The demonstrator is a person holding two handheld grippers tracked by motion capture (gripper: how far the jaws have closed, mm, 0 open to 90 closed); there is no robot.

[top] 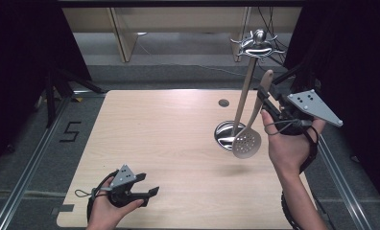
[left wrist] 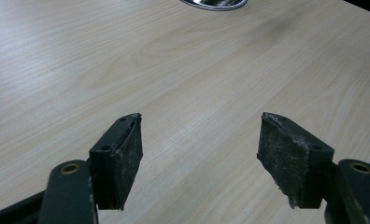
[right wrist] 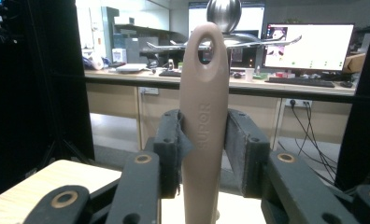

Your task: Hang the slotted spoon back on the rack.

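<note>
1. Because the skimmer spoon [top: 248, 139] is gripped only at the upper part of its handle, with the perforated bowl hanging low, a swing or twist between the fingers [right wrist: 169, 144] could be set off by any quick wrist movement.
2. The spoon is held in the air by the right gripper [top: 265, 96], above the right side of the tabletop [top: 169, 143], with its bowl just above the round base of the utensil stand [top: 226, 134]. The fingers are closed on the handle from both sides, as seen in the right gripper view.
3. If the hole at the handle's end is meant for one of the hooks at the top of the stand [top: 259, 44], a miss could be caused by the small opening and the thin curved hooks; the stand could also be knocked by the dangling bowl, since its pole stands just beside the spoon.
4. The handle is smooth, matte, taupe plastic with raised lettering and an oval hole; the bowl appears to be pale and dotted with holes.
5. The stand is polished metal: a shiny dished base, a slim pole, a ball on top.
6. The left gripper [top: 149, 191] is held low at the near left of the tabletop, its fingers [left wrist: 122, 158] wide apart and empty; their pads look rough and worn.
7. The tabletop is light wood-grain laminate, smooth and flat.
</note>
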